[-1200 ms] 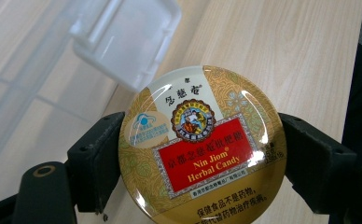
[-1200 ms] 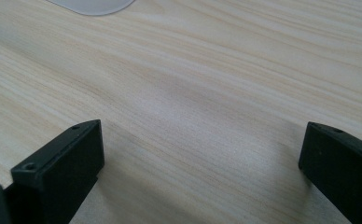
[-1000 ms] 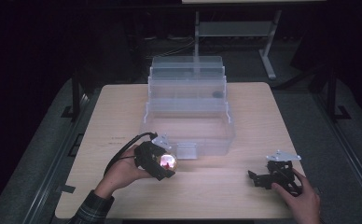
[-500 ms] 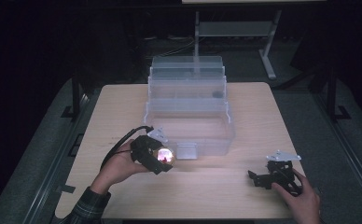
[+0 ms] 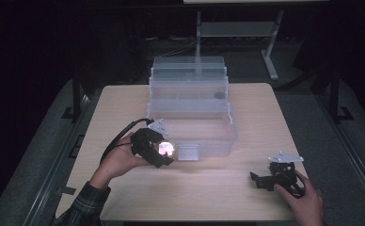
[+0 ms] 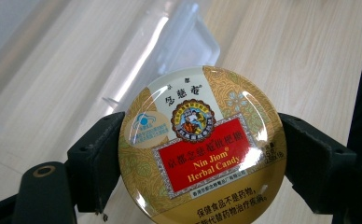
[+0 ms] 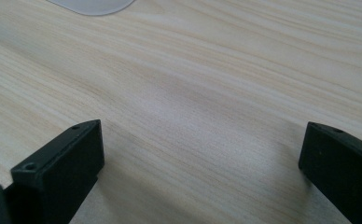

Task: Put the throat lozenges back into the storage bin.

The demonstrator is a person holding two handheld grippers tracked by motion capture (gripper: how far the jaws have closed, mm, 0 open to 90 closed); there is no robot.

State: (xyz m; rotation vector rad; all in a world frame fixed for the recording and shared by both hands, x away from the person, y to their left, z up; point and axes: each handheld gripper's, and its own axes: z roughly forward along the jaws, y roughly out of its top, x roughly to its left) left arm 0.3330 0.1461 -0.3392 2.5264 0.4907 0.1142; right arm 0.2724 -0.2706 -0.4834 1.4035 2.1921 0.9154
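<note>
High view: the left hand [image 5: 119, 160] reaches in from the lower left, its forearm in a plaid sleeve, and holds the left gripper [image 5: 154, 149] left of centre. That gripper grips a round tin [image 5: 166, 149] just in front of the clear bin [image 5: 192, 120] that stands mid-frame. At lower right the right hand [image 5: 303, 202] rests the right gripper [image 5: 277, 175] on the table [image 5: 209, 197], a pale wood top with dark floor and a metal stand around and behind it.

Left gripper view: the tin [image 6: 201, 147] sits at centre, face to the camera, clamped at its left and right edges by the two black jaws. The bin's corner [image 6: 177, 39] lies above it on the table.

Right gripper view: the jaws stand wide apart at the lower corners, with bare wood [image 7: 193, 93] between them.
</note>
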